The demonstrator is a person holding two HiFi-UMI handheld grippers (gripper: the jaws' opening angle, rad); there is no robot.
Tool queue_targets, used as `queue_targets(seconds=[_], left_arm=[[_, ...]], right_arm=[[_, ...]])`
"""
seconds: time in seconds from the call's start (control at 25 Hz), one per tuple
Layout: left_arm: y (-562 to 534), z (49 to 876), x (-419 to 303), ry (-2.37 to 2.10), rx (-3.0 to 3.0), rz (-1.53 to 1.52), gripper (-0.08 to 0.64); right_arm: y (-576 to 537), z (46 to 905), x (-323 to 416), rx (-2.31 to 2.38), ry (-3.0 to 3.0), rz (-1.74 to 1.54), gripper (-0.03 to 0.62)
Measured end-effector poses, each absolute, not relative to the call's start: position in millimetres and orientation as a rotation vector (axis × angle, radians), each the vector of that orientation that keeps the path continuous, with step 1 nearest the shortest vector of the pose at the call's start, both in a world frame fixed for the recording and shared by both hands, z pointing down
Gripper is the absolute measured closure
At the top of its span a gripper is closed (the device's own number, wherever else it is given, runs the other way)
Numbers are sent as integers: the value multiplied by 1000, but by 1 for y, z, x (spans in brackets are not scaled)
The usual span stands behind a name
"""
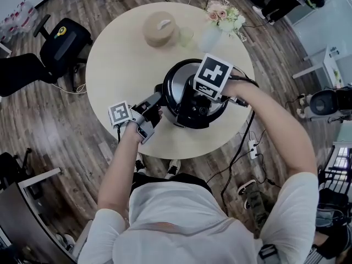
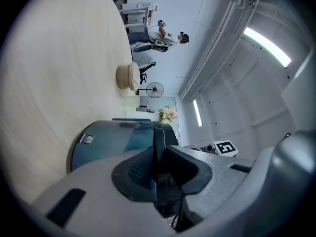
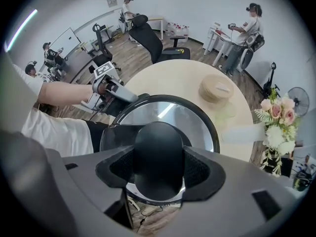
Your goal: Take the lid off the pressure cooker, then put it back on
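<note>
Right hand-held gripper (image 3: 158, 168): points down over the pressure cooker (image 1: 184, 95), marker cube on top. Jaws closed on the lid's black knob (image 3: 158, 144), one ribbed pad against each side of it.

Left hand-held gripper (image 2: 158, 163): comes in roughly level from the person's left. Jaws clamped on the cooker's black side handle (image 2: 158, 131), which shows edge-on as a thin dark plate pinched between the pads.

Pressure cooker: stands on the round pale surface (image 1: 118, 56), on the half nearer the person. Body (image 2: 111, 141) is dark with a bluish sheen and carries a small label low on its wall. Black fittings stick out on the side facing the person.

Lid (image 3: 165, 113): shiny steel disc with a black rim, light reflecting off it. The knob is smooth, rounded and oblong, set at the centre. Lid lies directly over the pot mouth. Cannot tell from any view whether it is fully seated or just above the rim.

Elsewhere on the surface, on the far side and well apart from the cooker:
- a round tan container (image 1: 160, 29)
- a clear glass (image 1: 186, 36) just beside it
- a vase of pink and white flowers (image 1: 223, 16) near the far-right edge

Black office chair (image 1: 63, 40) stands on the wood floor to the left.
</note>
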State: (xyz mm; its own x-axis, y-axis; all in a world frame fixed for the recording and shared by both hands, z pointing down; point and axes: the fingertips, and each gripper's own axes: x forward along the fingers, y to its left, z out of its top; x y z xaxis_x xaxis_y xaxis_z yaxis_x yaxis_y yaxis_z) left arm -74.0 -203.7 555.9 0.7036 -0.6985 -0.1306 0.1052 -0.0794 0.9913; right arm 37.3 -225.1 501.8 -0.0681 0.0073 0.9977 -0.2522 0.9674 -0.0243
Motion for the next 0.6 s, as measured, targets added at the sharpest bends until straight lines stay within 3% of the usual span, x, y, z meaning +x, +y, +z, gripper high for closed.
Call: queue_targets(seconds=[0.6], left_arm=[[-204,556,-74,-510,1503,-724,483]], right_arm=[[-225,502,37,150,-1669,213,314]])
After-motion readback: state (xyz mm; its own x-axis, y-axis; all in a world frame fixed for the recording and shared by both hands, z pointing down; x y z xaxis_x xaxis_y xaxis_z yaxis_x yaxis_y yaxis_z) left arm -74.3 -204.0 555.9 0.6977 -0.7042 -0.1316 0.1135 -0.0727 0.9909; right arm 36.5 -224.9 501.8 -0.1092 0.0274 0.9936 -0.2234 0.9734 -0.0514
